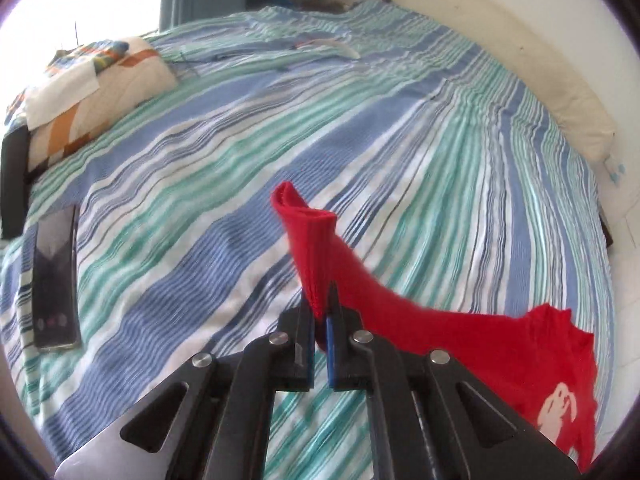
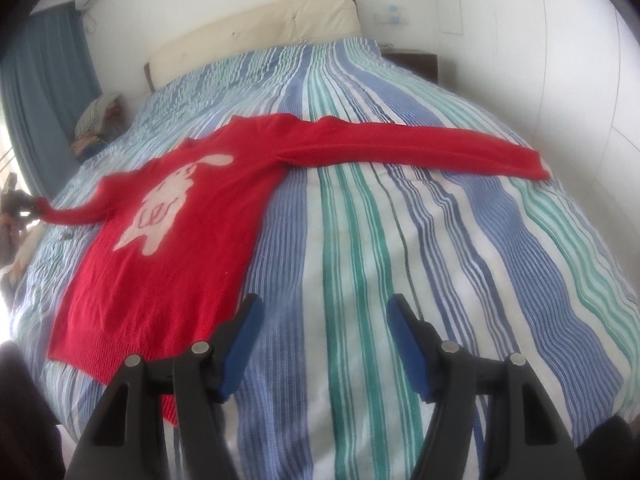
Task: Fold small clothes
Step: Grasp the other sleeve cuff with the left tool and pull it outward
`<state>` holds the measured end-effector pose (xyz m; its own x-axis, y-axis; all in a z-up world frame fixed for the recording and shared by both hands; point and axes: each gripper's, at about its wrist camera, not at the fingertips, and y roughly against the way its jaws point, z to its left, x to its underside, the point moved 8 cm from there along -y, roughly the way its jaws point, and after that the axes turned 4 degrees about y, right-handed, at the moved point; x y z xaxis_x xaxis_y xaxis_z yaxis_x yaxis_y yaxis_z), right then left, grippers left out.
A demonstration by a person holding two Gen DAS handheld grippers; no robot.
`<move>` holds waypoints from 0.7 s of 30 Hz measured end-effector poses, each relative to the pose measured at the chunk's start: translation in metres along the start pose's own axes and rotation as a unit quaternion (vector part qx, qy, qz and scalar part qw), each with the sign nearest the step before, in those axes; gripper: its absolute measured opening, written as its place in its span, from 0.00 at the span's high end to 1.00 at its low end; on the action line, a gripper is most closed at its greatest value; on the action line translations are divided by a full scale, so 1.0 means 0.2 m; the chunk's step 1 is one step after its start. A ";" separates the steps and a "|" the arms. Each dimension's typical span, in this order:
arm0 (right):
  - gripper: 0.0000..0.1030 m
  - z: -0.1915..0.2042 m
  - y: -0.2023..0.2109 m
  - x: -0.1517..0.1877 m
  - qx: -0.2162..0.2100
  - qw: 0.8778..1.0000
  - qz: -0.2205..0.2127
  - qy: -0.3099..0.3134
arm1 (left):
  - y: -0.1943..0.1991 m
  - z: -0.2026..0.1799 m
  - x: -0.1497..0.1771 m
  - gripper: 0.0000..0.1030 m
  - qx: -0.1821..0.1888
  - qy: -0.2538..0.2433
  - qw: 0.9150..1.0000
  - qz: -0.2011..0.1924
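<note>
The left claw (image 1: 320, 316) is closed on the cuff end of one sleeve (image 1: 308, 236) of the red sweater (image 2: 168, 240), and the cuff stands up loosely above its fingertips. From this claw the sleeve runs away to the right and down toward the body of the sweater, which lies on the striped bed (image 2: 400, 280). In the right wrist view this same sleeve is seen far to the left, pulled out from the sweater body to a small dark tool at the edge. The sweater body lies flat, front side up, with a pale animal picture (image 2: 168, 196) on the chest. Its hem is just in front of the right claw (image 2: 322, 344) and a little to the left of it. The right claw is wide open and holds nothing; between its fingers only the bed cover shows. The other sleeve (image 2: 420, 144) lies stretched out beyond the right claw, with its long axis going across from the shoulder to the right. I judge that the left claw should bring its sleeve rightward over the chest, and the right claw is nearer to the free sleeve.
</note>
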<state>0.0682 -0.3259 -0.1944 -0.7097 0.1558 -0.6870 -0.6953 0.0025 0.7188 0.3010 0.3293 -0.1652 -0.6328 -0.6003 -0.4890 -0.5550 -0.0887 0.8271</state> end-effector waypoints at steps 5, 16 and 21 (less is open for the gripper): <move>0.38 0.01 -0.04 0.02 0.006 1.000 0.012 0.007 | -0.01 0.09 0.04 0.98 0.018 0.051 0.999 0.000; 0.38 -0.03 -0.07 0.05 0.014 1.000 0.024 -0.007 | -0.14 0.44 0.15 0.70 -0.031 0.116 0.991 0.056; 0.38 -0.01 -0.08 0.05 0.011 1.000 0.026 -0.003 | 0.02 0.39 0.04 0.62 -0.030 0.077 0.997 0.006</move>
<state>0.0711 -0.3271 -0.2132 -0.7445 0.1617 -0.6478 -0.6543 0.0162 0.7561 0.2514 0.3863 -0.1876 -0.5464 -0.7155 -0.4354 -0.5117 -0.1263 0.8498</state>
